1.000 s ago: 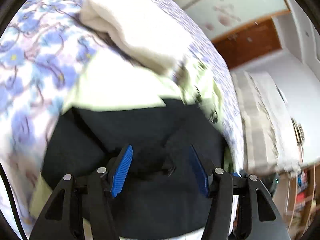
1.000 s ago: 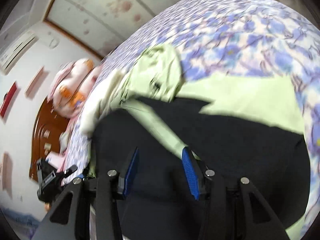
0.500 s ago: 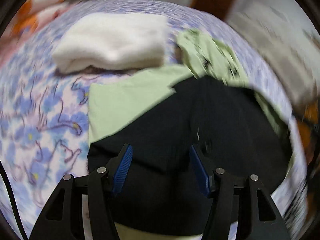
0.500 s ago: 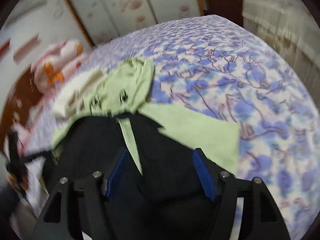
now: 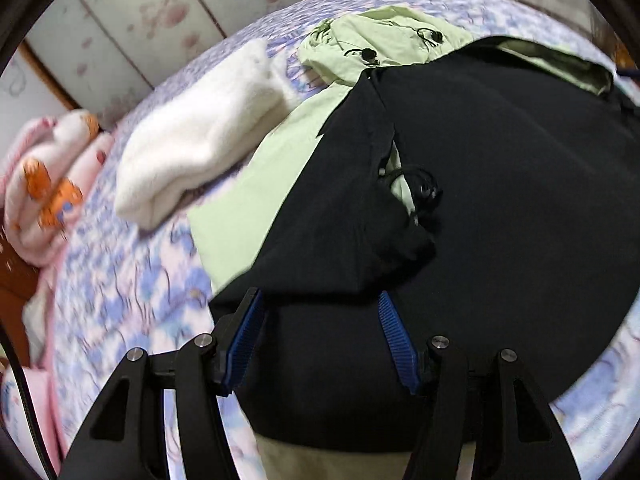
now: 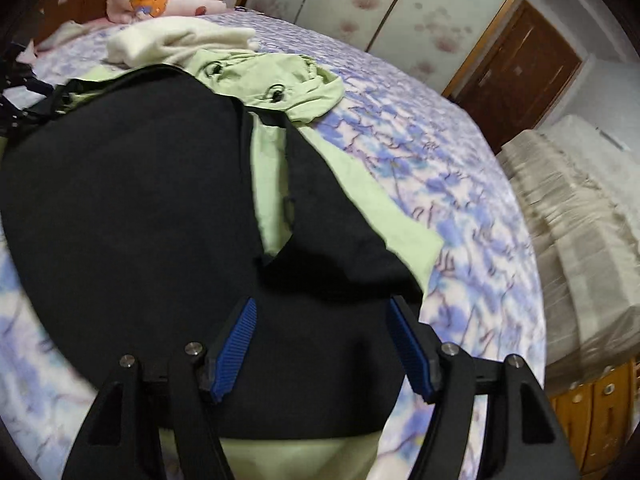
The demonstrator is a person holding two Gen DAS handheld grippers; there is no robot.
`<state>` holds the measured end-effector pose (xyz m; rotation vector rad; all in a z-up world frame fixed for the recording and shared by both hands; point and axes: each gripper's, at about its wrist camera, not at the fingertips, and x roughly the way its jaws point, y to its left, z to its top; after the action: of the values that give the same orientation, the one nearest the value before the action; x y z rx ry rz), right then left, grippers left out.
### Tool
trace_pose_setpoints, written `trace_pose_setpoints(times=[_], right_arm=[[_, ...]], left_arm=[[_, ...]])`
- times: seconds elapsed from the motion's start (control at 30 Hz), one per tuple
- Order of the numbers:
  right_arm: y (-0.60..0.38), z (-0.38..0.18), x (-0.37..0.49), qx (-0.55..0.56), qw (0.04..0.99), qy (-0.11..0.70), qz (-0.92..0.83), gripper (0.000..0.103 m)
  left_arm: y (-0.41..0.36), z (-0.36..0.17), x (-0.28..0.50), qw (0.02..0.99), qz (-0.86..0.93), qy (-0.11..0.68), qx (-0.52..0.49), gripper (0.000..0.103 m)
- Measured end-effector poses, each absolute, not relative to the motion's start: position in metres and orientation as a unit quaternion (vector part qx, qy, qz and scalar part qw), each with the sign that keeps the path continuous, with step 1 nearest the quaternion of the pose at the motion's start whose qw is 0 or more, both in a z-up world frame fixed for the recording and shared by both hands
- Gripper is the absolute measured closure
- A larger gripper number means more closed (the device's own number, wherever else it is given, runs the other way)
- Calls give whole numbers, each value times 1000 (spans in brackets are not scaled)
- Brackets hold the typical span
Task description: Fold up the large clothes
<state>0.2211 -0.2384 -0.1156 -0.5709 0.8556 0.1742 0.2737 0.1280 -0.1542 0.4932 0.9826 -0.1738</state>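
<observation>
In the left wrist view, the left hand-held gripper (image 5: 320,304) stands about half open over the black jacket (image 5: 500,200), and its blue pads (image 5: 244,336) press on nothing; whether the tips touch the cloth I cannot tell. The jacket lies spread on the bed (image 5: 120,300), which has a cover with blue flowers. Its light green lining (image 5: 240,200) shows along the left edge, and the green hood (image 5: 376,44) lies at the far end. A folded white garment (image 5: 200,136) rests just beside the lining, farther up the bed. A pink blanket (image 5: 44,184) with orange figures lies at the left edge. In the right wrist view, the right hand-held gripper (image 6: 320,308) is also over the jacket (image 6: 120,208), near its right corner. Its jaws have just been opening and now stand wide, with black cloth under them but nothing clamped. A green strip (image 6: 268,184) runs down the middle of the jacket. The hood (image 6: 272,76) lies beyond it, and the white garment (image 6: 172,40) is behind the hood. A brown door (image 6: 520,76) stands far to the right.
</observation>
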Motion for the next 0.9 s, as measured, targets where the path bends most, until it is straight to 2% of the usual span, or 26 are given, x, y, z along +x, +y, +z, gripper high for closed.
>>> trace_pose_setpoints(times=[0.17, 0.2, 0.23, 0.27, 0.3, 0.4, 0.5, 0.57, 0.63, 0.77, 0.9], right_arm=[[-233, -123, 258, -266, 870, 410, 70, 36], [-233, -123, 262, -257, 870, 414, 77, 42], [-234, -122, 269, -238, 871, 420, 90, 65], [-237, -120, 279, -209, 872, 431, 105, 78], [-240, -118, 285, -187, 872, 438, 107, 85], [-261, -107, 309, -100, 889, 436, 95, 85], [-287, -105, 340, -14, 893, 447, 56, 85], [-306, -114, 361, 37, 884, 466, 12, 79], [-318, -123, 373, 68, 873, 482, -13, 66], [-338, -128, 378, 138, 860, 491, -7, 59], [-354, -126, 365, 181, 855, 486, 30, 51]], left_arm=[[111, -160, 298, 854, -72, 441, 265, 45], [111, -159, 302, 855, -74, 442, 261, 47], [112, -158, 307, 857, -79, 445, 248, 63], [115, -156, 315, 858, -87, 453, 226, 76], [118, -156, 324, 859, -89, 462, 204, 94], [145, -147, 351, 869, -74, 478, 99, 95], [184, -149, 383, 867, -39, 497, -21, 95], [204, -161, 401, 854, -22, 514, -79, 88], [215, -176, 414, 840, -7, 530, -116, 77], [235, -183, 423, 826, 3, 525, -204, 68], [256, -179, 422, 815, -13, 514, -267, 52]])
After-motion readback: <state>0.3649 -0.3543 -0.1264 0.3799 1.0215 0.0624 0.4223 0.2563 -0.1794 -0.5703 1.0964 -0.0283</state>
